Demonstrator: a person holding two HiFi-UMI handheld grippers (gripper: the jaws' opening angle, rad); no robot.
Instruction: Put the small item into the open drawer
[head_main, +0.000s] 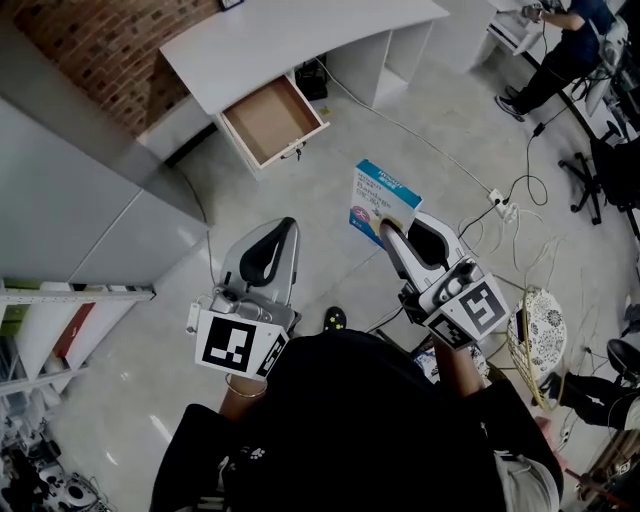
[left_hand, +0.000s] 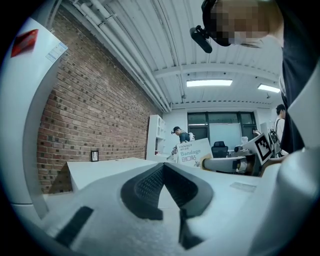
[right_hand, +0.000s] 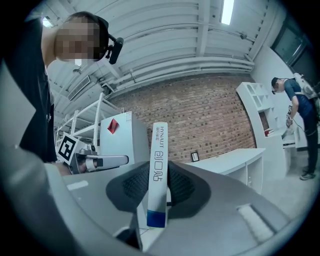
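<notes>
A flat white-and-blue bandage box is clamped upright in my right gripper. In the right gripper view its narrow edge stands between the two dark pads, which press on both sides. My left gripper is held beside it, shut, with nothing in it. Its ribbed pads meet at the tip. The open wooden drawer sticks out from under the white desk, up ahead and to the left of both grippers. The box and the right gripper also show in the left gripper view.
A brick wall runs behind the desk. A grey cabinet and shelving stand to the left. Cables and a power strip lie on the floor to the right, near a patterned basket. Another person stands at the far right.
</notes>
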